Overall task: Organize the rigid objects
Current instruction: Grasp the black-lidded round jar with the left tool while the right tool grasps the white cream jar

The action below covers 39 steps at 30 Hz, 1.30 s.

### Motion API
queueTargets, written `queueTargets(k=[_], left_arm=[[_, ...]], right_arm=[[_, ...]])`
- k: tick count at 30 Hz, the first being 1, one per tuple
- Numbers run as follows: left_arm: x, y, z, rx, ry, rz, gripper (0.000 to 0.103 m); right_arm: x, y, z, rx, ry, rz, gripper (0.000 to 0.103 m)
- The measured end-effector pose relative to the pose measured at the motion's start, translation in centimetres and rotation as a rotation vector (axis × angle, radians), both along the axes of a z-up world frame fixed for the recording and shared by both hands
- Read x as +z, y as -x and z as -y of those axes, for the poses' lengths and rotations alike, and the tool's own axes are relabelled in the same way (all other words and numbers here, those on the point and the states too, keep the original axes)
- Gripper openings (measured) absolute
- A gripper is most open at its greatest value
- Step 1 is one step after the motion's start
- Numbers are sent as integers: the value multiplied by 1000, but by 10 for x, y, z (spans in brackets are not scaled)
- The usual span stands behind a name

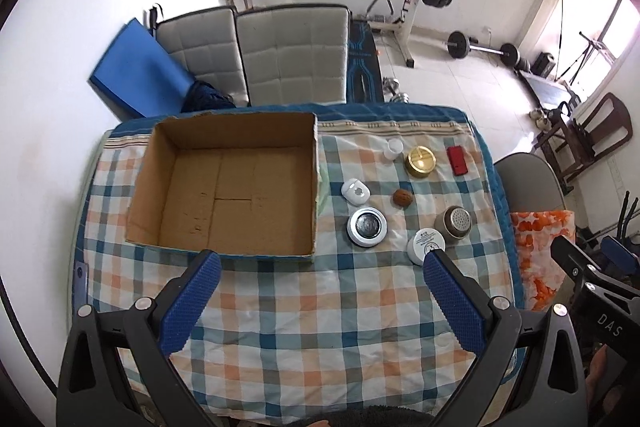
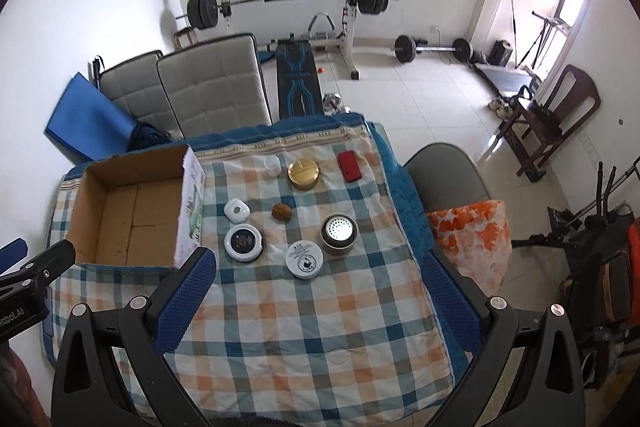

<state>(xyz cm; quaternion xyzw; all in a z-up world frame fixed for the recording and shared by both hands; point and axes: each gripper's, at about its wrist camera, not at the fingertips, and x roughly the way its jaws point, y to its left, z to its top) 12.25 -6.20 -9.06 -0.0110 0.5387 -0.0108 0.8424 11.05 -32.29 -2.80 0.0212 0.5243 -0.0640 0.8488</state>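
right gripper [image 2: 316,267]: fingers spread wide, nothing between | white printed-lid tin [image 2: 305,260]: just ahead, centred | cardboard box [image 2: 120,219]: ahead-left, by left finger | gold tin [image 2: 304,173]: farther ahead

Rig: two matching handheld grippers, black frames, blue pads.

Left gripper [image 1: 322,261]: two long fingers [image 1: 191,301] faced with blue, finely dimpled rubber pads, set on matte black angular arms with triangular cut-outs; round silver screw heads at the pivots. Right gripper [image 2: 318,259]: same build, blue textured fingers [image 2: 450,297], black frame, silver screws. Seen from the left wrist view, the right unit's black body carries white letters "DAS"; from the right wrist view, the left unit's body shows white lettering ending "Robot.AI". A sliver of skin shows at the lower edge beside each body.
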Motion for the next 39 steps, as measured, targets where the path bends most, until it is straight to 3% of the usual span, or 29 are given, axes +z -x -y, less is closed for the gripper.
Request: queueTargets(k=[3,7,10,16,21,26,28,35,39], left_arm=[[-47,-34,21,-7,-12,-98,103],[-110,-72,47,-16,-12,-226,103],[-148,-94,58,-13,-60,-291,103],[-209,-122,64,1,-103,-404,103],[-224,-134,73,-6,-102,-421,103],[-245,-147,83,-16,-95,-478,103],[-250,-150,86,-18,-86,-489,103],[-280,-161,99,-40,-79,-551,103],[-312,-169,105,-62,-129,-616,103]], right_arm=[[-53,-35,21,-6,-10,-103,103],[-135,-75,37,-4,-124,-258,103],[-194,-95,33,1,-164,-343,103],[-282,-114,24,-38,-272,-485,92],[-313,-116,19,-45,-327,-504,91],[-341,-120,23,-77,-343,-546,74],[-344,-117,30,-77,-372,-557,74],[-348,-87,66,-130,-315,-615,74],[-356,-81,76,-156,-335,-626,74]])
